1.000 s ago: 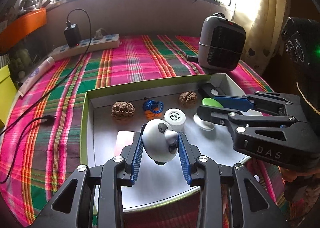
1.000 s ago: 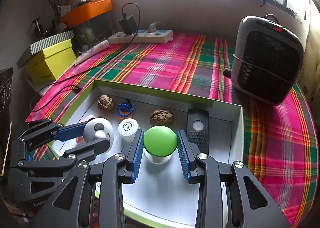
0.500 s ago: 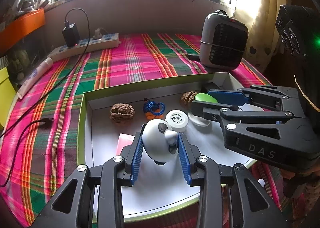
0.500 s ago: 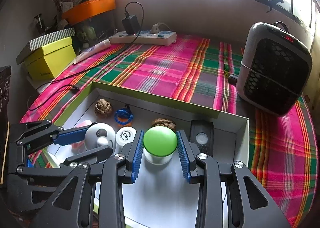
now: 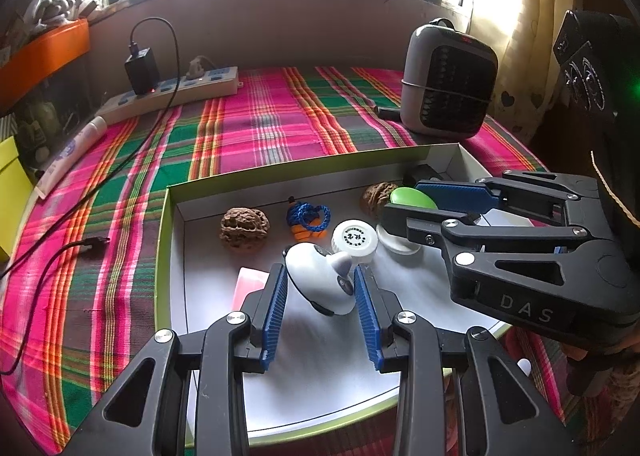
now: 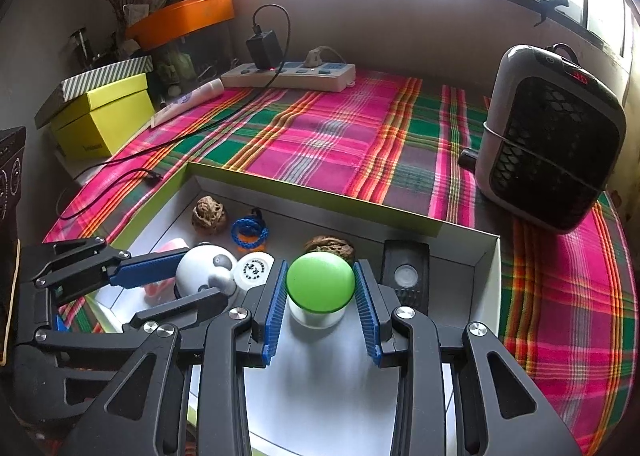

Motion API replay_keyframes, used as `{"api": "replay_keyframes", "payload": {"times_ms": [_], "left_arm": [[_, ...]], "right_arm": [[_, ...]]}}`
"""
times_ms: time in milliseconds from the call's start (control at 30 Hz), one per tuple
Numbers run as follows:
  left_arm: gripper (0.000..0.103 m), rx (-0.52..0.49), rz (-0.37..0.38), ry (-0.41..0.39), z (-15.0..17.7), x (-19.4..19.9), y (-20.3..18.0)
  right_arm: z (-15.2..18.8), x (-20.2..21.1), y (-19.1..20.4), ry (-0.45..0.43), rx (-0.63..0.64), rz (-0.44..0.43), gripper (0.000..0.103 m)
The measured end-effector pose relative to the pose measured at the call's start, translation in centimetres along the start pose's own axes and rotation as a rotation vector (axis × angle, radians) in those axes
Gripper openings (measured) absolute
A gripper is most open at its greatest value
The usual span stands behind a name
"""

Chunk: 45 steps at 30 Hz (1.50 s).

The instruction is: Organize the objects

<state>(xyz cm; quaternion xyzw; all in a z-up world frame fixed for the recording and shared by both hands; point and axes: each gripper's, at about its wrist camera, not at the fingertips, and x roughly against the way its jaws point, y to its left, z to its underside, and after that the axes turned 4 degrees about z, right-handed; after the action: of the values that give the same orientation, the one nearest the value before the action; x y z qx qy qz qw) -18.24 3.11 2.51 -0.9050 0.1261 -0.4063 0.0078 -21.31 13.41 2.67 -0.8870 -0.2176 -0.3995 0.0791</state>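
My left gripper (image 5: pixel 320 276) is shut on a white panda-faced toy (image 5: pixel 318 282), held over the white floor of a green-rimmed box lid (image 5: pixel 164 240). My right gripper (image 6: pixel 320 276) is shut on a green-topped white mushroom-shaped object (image 6: pixel 320 282) over the same box lid (image 6: pixel 312 198). Each gripper shows in the other's view, the right one (image 5: pixel 404 204) and the left one (image 6: pixel 200 276). In the box lie two walnuts (image 5: pixel 244 228) (image 6: pixel 328 246), a blue cord charm (image 5: pixel 308 218), a white round cap (image 5: pixel 354 238), a pink item (image 5: pixel 250 286) and a black remote (image 6: pixel 406 276).
The box sits on a pink and green plaid cloth (image 6: pixel 340 136). A grey fan heater (image 6: pixel 552 152) stands at the right. A power strip with charger (image 6: pixel 288 74) and cables lies at the back. A yellow box (image 6: pixel 104 120) stands at the left.
Both grippers have pulled back and up a little, each keeping its object; the box and its contents look farther away. The panda toy has tilted in the left jaws.
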Motion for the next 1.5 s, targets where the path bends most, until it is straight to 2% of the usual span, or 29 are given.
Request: {"api": "replay_keyframes", "payload": {"times_ms": [500, 667, 1500], "left_arm": [[0.036, 0.004, 0.005, -0.001, 0.2, 0.2, 0.0], [0.037, 0.005, 0.006, -0.005, 0.4, 0.3, 0.0], [0.040, 0.009, 0.014, -0.030, 1.0, 2.3, -0.5]], "right_arm": [[0.1, 0.0, 0.2, 0.004, -0.010, -0.014, 0.035], [0.1, 0.2, 0.2, -0.004, -0.014, -0.021, 0.040], [0.4, 2.1, 0.6, -0.041, -0.046, -0.015, 0.040]]}}
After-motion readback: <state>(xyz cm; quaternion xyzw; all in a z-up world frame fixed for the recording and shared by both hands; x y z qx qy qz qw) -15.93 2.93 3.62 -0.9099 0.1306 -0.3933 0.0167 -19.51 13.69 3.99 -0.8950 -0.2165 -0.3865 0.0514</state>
